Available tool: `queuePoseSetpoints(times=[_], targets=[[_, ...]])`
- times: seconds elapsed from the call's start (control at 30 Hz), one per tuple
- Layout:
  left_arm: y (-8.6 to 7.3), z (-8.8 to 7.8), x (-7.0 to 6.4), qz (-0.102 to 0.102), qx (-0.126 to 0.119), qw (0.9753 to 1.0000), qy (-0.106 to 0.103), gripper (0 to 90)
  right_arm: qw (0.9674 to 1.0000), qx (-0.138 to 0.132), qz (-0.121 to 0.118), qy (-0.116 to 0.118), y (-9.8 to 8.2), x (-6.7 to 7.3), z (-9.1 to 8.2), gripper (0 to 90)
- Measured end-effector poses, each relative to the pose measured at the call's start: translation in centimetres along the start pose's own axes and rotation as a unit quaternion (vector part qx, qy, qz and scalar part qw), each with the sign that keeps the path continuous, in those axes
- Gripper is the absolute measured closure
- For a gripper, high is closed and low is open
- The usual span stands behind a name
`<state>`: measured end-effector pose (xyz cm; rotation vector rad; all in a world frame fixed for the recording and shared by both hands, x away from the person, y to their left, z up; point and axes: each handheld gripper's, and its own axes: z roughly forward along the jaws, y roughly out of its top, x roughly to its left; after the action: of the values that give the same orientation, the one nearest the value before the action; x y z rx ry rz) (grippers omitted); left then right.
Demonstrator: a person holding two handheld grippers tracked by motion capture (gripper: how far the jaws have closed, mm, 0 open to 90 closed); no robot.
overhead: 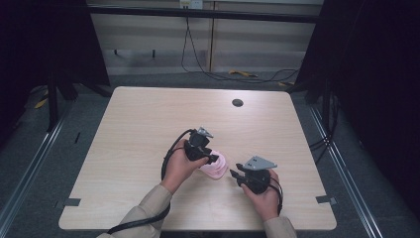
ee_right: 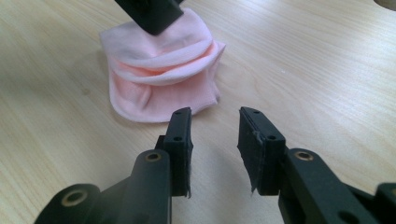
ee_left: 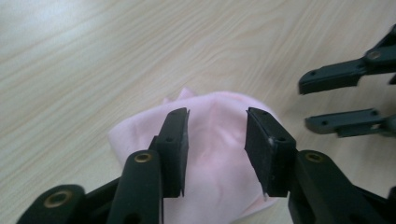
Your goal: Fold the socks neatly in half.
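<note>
Left tool (overhead: 212,158) over pink cloth (overhead: 216,169); right tool (overhead: 236,174) just beside — wooden table (overhead: 143,124).

— Where do your cameras look from?

— One sits high above your side and looks forward and down on the whole pale wooden table (overhead: 148,129). The other two ride low on your grippers, very close to the tabletop.

— What do they share?

— All three see the soft folded pink cloth (overhead: 216,168). Your left gripper's camera looks down on it (ee_left: 219,154). Your right gripper's camera faces it from the side (ee_right: 163,79).
</note>
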<state>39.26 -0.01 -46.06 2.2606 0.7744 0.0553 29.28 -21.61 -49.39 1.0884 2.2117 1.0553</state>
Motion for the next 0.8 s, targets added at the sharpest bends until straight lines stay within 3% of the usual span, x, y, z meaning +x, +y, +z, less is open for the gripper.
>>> queuePoseSetpoints(times=[0.17, 0.27, 0.37, 0.4, 0.43, 0.5, 0.57, 0.6, 0.67, 0.8], targets=[[-0.5, 1.7, 0.1, -0.002, -0.004, 0.9996, 0.026, 66.7, 1.0, 0.001, 0.001, 0.002, 0.0, 0.0, 0.1, 65.3], [-0.7, 2.5, -0.3, 0.001, 0.004, 0.9997, 0.023, 65.2, 1.0, 0.0, 0.0, 0.002, -0.1, 0.0, 0.1, 65.2], [-0.8, 3.0, -1.5, 0.028, 0.014, 0.9993, 0.019, 61.0, 1.0, 0.0, -0.001, 0.002, -0.1, 0.0, 0.1, 65.2], [-0.8, 3.0, -1.5, 0.028, 0.014, 0.9993, 0.019, 58.9, 1.0, 0.0, -0.002, 0.002, -0.1, 0.0, 0.1, 65.0], [-0.7, 2.9, -2.1, 0.05, 0.026, 0.9981, 0.022, 56.3, 1.0, 0.0, -0.002, 0.002, -0.1, 0.0, 0.1, 65.0], [-0.7, 2.9, -2.5, 0.062, 0.029, 0.9975, 0.019, 50.0, 1.0, -0.002, -0.002, 0.001, -0.1, 0.0, 0.1, 64.6], [-0.8, 2.8, -2.5, 0.064, 0.026, 0.9975, 0.018, 47.1, 1.0, -0.002, -0.002, 0.002, -0.1, 0.0, 0.1, 64.1], [-0.8, 2.7, -2.4, 0.058, 0.019, 0.9981, 0.007, 41.4, 1.0, -0.001, -0.002, -0.001, -0.1, 0.1, 0.2, 62.9], [-0.9, 2.3, -2.2, 0.047, 0.014, 0.9988, -0.005, 39.2, 1.0, -0.001, -0.003, -0.003, -0.1, 0.1, 0.2, 61.2], [-0.8, 1.1, -1.6, 0.039, -0.004, 0.9992, 0.003, 39.2, 1.0, 0.002, 0.003, -0.002, -0.1, 0.0, 0.2, 60.0]])
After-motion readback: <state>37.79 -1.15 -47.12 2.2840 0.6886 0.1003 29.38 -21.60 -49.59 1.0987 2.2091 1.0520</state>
